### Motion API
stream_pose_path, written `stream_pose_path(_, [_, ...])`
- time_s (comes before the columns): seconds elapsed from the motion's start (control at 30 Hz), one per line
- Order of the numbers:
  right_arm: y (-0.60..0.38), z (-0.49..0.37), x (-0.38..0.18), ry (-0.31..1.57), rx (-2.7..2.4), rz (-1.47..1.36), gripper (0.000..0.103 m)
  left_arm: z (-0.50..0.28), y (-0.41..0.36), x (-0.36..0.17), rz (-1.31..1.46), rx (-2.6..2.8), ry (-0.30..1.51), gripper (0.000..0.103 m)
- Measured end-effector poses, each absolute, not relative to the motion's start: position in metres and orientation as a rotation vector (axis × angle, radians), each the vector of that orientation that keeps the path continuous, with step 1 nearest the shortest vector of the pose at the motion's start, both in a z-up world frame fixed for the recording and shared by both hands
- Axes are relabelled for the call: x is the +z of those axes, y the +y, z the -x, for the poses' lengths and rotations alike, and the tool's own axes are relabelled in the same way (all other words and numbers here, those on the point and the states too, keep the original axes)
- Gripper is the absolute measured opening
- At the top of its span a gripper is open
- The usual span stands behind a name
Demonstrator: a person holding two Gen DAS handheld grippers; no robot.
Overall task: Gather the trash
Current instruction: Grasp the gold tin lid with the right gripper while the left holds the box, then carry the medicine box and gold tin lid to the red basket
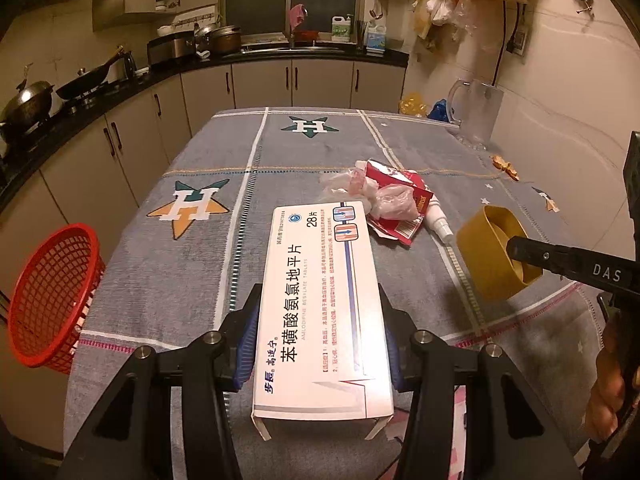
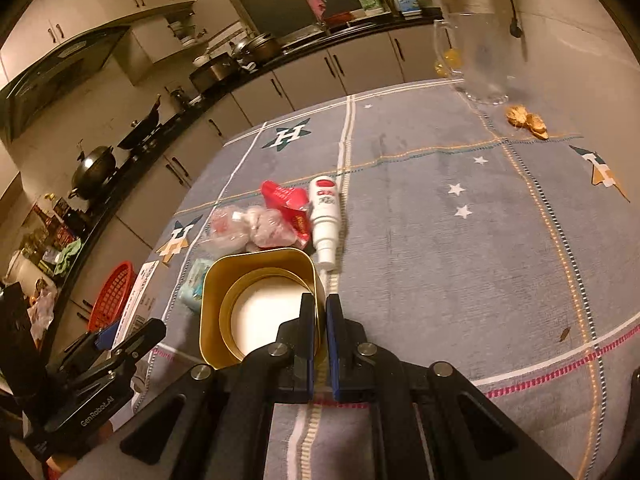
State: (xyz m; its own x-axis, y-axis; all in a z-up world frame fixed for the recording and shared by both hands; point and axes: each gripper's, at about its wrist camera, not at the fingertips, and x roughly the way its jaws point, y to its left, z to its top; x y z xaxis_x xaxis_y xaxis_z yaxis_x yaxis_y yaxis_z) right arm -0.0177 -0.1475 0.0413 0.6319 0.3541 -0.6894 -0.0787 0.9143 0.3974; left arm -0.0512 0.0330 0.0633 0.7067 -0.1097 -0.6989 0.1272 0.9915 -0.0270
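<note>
Off the left edge of the worktop (image 1: 132,264), a red mesh basket (image 1: 52,296), tilted. Next, left gripper (image 1: 320,344) with fingers (image 1: 246,344) clamped on the long sides of a white medicine box (image 1: 320,300), held above the grey cloth. Beyond the box, mid-worktop: crumpled clear plastic bags (image 1: 384,200) touching a red wrapper (image 1: 400,184), then a white spray bottle (image 1: 438,226) lying on its side just beside them. Further right, a gold square container (image 2: 256,304), its near wall pinched between the closed fingers (image 2: 334,328) of the right gripper (image 2: 320,336). Far right corner: a clear glass jug (image 1: 476,112), orange scraps (image 2: 528,120) near it.
</note>
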Motion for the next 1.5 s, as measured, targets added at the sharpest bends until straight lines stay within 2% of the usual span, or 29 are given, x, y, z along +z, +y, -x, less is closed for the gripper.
stream_pose_path(0.83, [-0.082, 0.011, 0.048, 0.880, 0.358, -0.243, 0.007, 0.063, 0.076, 0.064, 0.019, -0.060, 0.762, 0.049])
stream_pose_path(1.5, [-0.002, -0.004, 0.060, 0.899, 0.483, -0.160, 0.007, 0.075, 0.155, 0.071, 0.096, 0.066, 0.729, 0.049])
